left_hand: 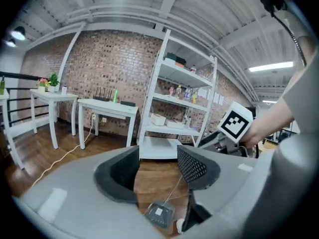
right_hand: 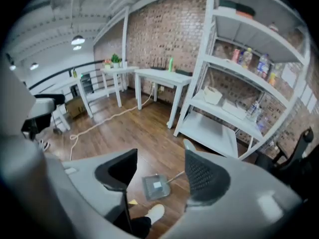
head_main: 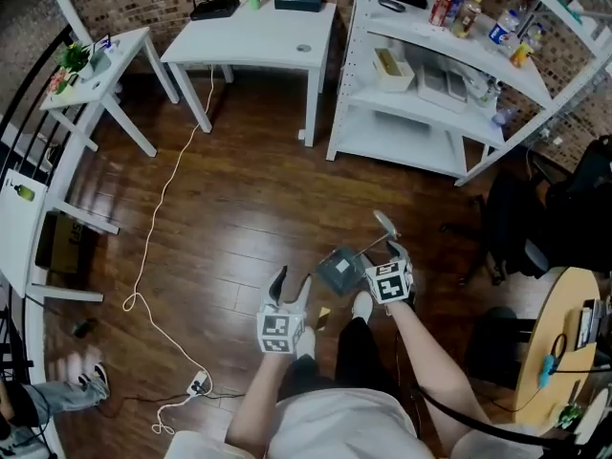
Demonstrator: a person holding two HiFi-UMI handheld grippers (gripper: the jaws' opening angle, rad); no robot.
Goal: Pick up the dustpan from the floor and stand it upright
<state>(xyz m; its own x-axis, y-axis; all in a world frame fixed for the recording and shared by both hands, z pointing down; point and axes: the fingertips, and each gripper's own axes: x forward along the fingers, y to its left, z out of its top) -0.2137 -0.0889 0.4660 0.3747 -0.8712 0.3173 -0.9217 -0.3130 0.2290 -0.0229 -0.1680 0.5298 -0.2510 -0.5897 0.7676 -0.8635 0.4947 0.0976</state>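
Note:
The dustpan (head_main: 340, 270) has a grey pan resting on the wooden floor, and its thin long handle (head_main: 385, 223) rises toward the camera, so it looks upright. In the right gripper view the dustpan (right_hand: 156, 186) lies below and between the jaws, well apart from them. My right gripper (head_main: 392, 252) hovers just right of the handle, open and empty. My left gripper (head_main: 290, 287) is to the pan's left, open with nothing in it. The left gripper view shows the dustpan (left_hand: 159, 214) low down beyond the left gripper (left_hand: 158, 166) and the right gripper's marker cube (left_hand: 235, 124).
A white shelving unit (head_main: 430, 94) stands at the back right and a white table (head_main: 258, 36) at the back. A white cable (head_main: 158, 218) runs across the floor to a power strip (head_main: 198, 385). A dark office chair (head_main: 521, 228) is at the right. A white shoe (head_main: 361, 304) is beside the pan.

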